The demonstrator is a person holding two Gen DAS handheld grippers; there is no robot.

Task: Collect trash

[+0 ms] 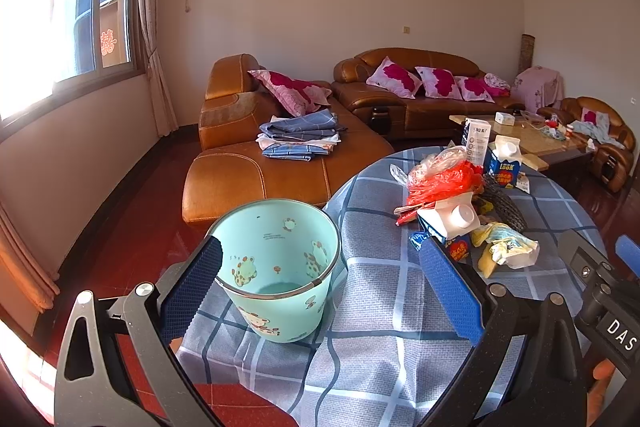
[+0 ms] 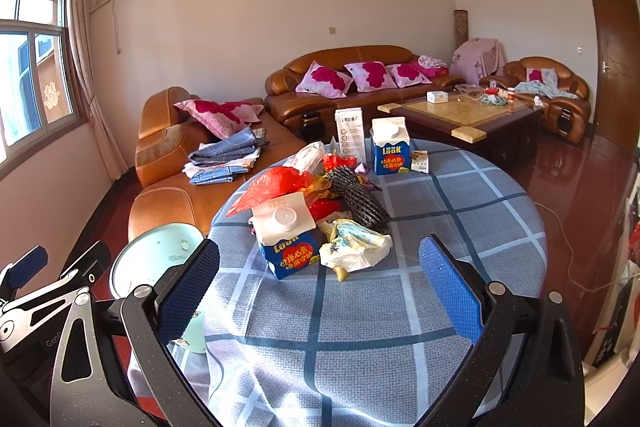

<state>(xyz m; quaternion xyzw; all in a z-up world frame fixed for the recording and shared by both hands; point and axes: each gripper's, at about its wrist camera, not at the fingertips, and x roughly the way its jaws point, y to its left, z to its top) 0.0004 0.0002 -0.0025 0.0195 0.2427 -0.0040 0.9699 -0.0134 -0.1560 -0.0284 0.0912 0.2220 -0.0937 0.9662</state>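
Both tongs stand wide apart and carry nothing: left gripper (image 1: 320, 287) beside the bin, right gripper (image 2: 320, 287) above bare cloth. Round table (image 2: 460, 227) with checked cloth bears everything. Mint-green bin (image 1: 280, 267) sits at the table's left edge; what shows of its inside looks empty, so collection appears not yet begun. Trash pile lies mid-table, well apart from the bin: red plastic bag (image 2: 276, 185), black foam net (image 2: 360, 199), nearer blue carton (image 2: 286, 237), crumpled wrapper (image 2: 356, 247). Both grippers are level and aimed forward across the table.
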